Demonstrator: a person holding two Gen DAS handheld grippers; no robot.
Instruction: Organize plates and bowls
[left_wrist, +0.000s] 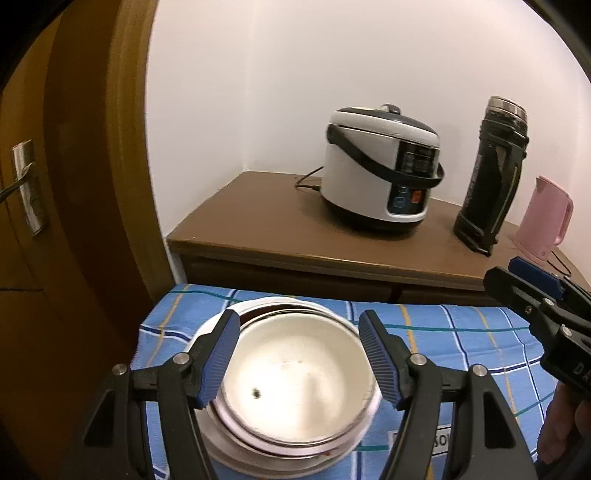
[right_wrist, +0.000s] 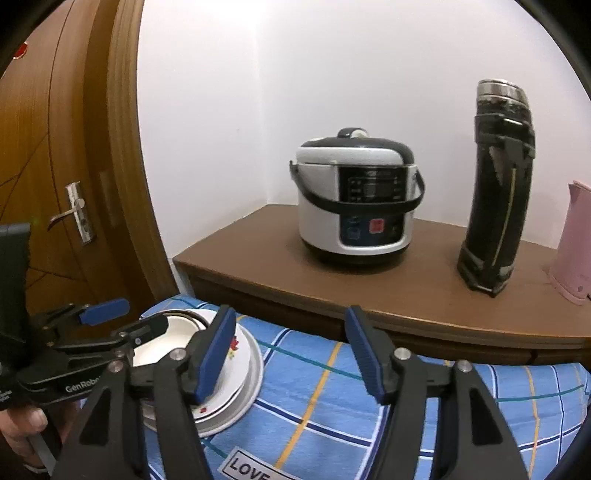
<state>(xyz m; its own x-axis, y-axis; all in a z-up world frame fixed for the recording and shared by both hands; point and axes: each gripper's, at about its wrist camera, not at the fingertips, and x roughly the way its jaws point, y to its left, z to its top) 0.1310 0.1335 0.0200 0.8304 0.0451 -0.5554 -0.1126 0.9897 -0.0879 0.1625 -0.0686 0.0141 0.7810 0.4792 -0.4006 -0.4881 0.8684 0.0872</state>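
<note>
- Blue checked cloth (right_wrist: 424, 398) covers the near table; behind it, a brown cabinet (left_wrist: 258, 225) holds a cooker (right_wrist: 356, 199).
- Stack (left_wrist: 291, 391) of white plates and bowls sits directly under the left gripper (left_wrist: 297, 360), whose jaws are spread wide, straddling the rim without touching.
- Right gripper (right_wrist: 291, 360), wide and empty, hangs to the stack's right; the left is nearer.
- Motion blur smears the top bowl; the count is unclear.

Soft, even indoor light fills both views. The bowl (left_wrist: 295, 373) glares white and smears with motion blur. The wall (left_wrist: 332, 74) is bright; the door (left_wrist: 74, 184) is dimmer. Fisheye bending curves the edges, with black corners.
</note>
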